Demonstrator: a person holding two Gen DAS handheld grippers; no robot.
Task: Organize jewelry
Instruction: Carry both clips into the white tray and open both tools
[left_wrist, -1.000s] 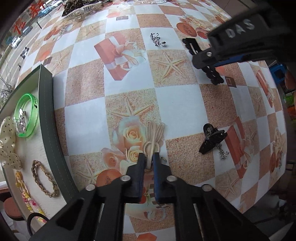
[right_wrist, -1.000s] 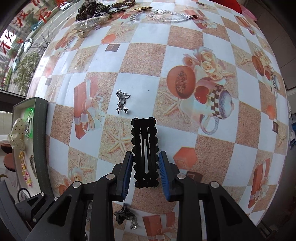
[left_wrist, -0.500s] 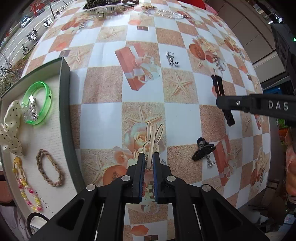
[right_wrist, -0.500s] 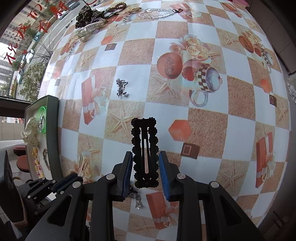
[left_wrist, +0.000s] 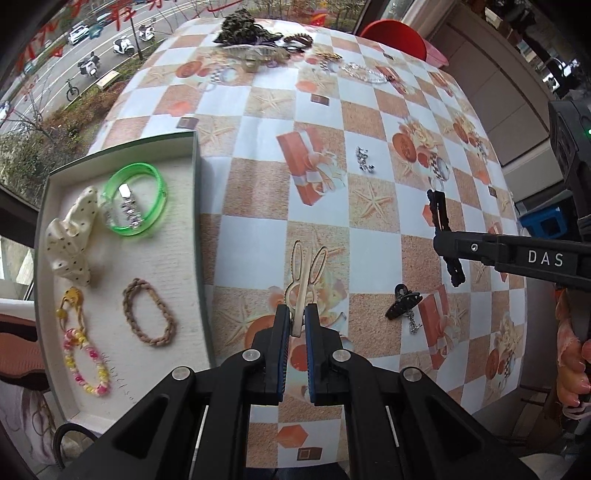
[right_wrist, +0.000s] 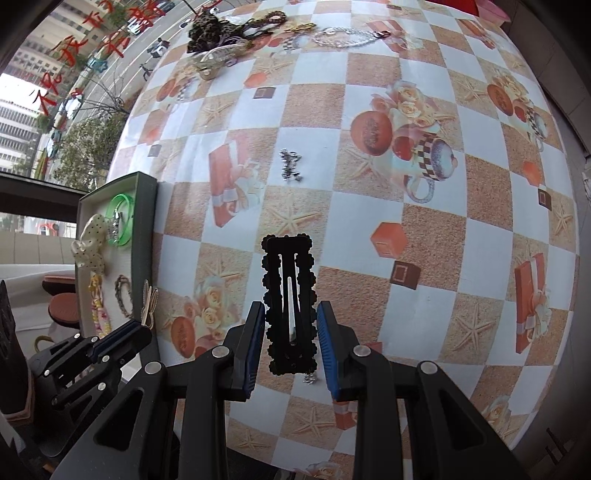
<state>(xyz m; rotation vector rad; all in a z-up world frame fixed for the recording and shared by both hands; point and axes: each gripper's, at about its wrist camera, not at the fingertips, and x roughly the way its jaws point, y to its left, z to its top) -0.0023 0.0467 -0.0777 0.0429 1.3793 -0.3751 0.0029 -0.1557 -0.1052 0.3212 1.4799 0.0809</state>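
Both claws hold a clip above the checkered surface (left_wrist: 258, 184). The left claw (left_wrist: 296, 326) is pressed nearly together on the stem of a pale rabbit-shaped clip (left_wrist: 304, 273). The right claw (right_wrist: 290, 334) pinches a black scalloped hair clip (right_wrist: 289, 295) by its long edges.

The step in hand looks like carrying both to the green-rimmed tray (left_wrist: 197, 221) on the left, where a green bangle (left_wrist: 135, 201), a dotted bow (left_wrist: 72, 240) and a braided band (left_wrist: 147, 317) already lie. Each clip should clear the rim, then be lowered onto bare lining before release. The rabbit clip's thin stem could swivel, so the grip should stay firm.
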